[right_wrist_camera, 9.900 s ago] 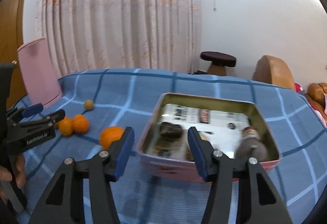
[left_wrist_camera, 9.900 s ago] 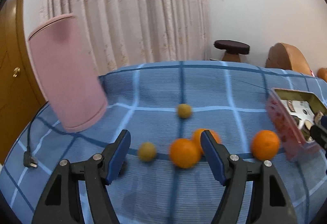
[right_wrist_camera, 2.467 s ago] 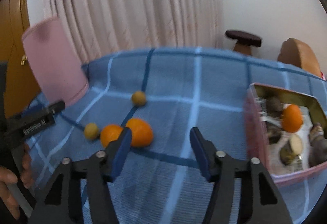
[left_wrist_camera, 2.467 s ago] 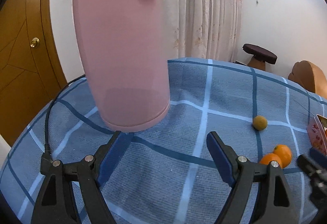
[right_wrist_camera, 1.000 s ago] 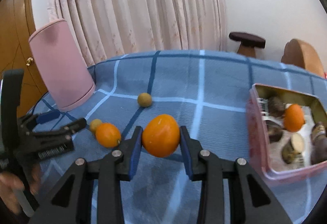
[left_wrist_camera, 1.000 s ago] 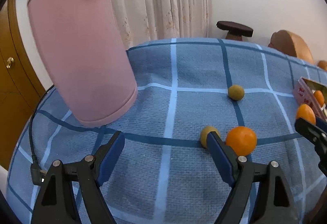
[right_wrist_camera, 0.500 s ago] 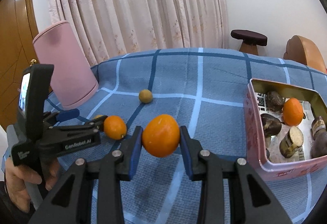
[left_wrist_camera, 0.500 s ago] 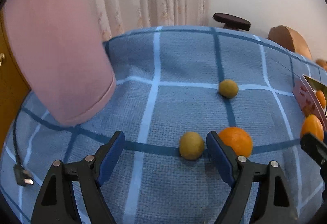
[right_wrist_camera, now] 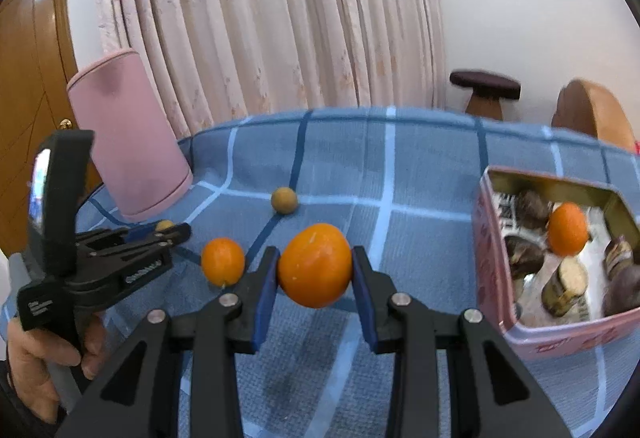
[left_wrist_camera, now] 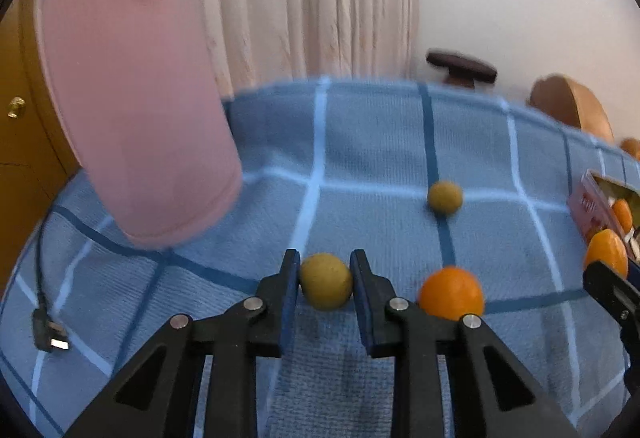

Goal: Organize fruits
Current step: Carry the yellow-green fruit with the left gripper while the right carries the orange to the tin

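Here the left gripper [left_wrist_camera: 326, 280] was closed on a small yellow-green fruit [left_wrist_camera: 326, 286], its blue pads touching the fruit on both sides, low over the blue checked cloth [left_wrist_camera: 360, 142]. The right gripper [right_wrist_camera: 314, 272] gripped an orange [right_wrist_camera: 315, 264] between its pads, held above the cloth. In the right wrist view a second orange [right_wrist_camera: 222, 261] lay on the cloth just left of the right gripper and near the left one. A second yellow-green fruit [right_wrist_camera: 284, 201] sat farther back, on a dark stripe of the cloth. The pink tin [right_wrist_camera: 560, 338] stood at the right, well apart from the loose fruit, with a third orange [right_wrist_camera: 567, 229] inside among dark brown pieces. A pink cylinder [left_wrist_camera: 132, 90] stood at the left rear of the cloth, and a black plug [left_wrist_camera: 50, 332] with its cord lay by the left edge.
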The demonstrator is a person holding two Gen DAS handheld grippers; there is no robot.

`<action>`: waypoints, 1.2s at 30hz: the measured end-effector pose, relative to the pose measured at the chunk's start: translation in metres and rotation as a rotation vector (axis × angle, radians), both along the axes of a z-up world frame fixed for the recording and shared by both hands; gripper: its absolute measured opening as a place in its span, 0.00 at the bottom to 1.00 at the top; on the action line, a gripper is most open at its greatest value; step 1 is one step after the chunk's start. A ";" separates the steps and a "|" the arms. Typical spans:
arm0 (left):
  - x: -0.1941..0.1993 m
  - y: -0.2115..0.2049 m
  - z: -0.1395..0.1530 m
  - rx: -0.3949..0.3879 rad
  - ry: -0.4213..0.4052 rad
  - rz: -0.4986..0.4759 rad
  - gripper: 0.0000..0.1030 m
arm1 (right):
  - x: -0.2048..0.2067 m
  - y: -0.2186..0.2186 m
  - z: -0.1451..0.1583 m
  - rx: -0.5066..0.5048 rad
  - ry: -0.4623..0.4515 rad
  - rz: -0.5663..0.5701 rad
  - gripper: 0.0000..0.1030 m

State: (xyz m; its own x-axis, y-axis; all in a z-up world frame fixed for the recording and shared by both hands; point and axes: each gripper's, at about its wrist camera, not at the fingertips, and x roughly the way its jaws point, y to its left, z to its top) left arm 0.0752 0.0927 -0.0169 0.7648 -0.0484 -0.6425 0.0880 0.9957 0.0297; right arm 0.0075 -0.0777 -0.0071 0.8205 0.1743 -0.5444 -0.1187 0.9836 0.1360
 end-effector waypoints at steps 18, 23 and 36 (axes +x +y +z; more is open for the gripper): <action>-0.054 -0.071 0.025 0.007 -0.230 -0.006 0.27 | -0.030 -0.036 0.020 -0.046 -0.131 -0.072 0.37; -0.059 -0.097 0.026 0.000 -0.231 -0.033 0.27 | -0.037 -0.065 0.023 -0.057 -0.135 -0.117 0.37; -0.065 -0.188 0.036 -0.052 -0.235 -0.166 0.27 | -0.048 -0.178 0.027 -0.081 -0.133 -0.306 0.38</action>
State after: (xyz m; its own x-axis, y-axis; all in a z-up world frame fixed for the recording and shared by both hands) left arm 0.0098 -0.0951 0.0196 0.8715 -0.2132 -0.4416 0.2462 0.9691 0.0180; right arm -0.0402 -0.2559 0.0199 0.8930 -0.1301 -0.4308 0.1720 0.9833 0.0594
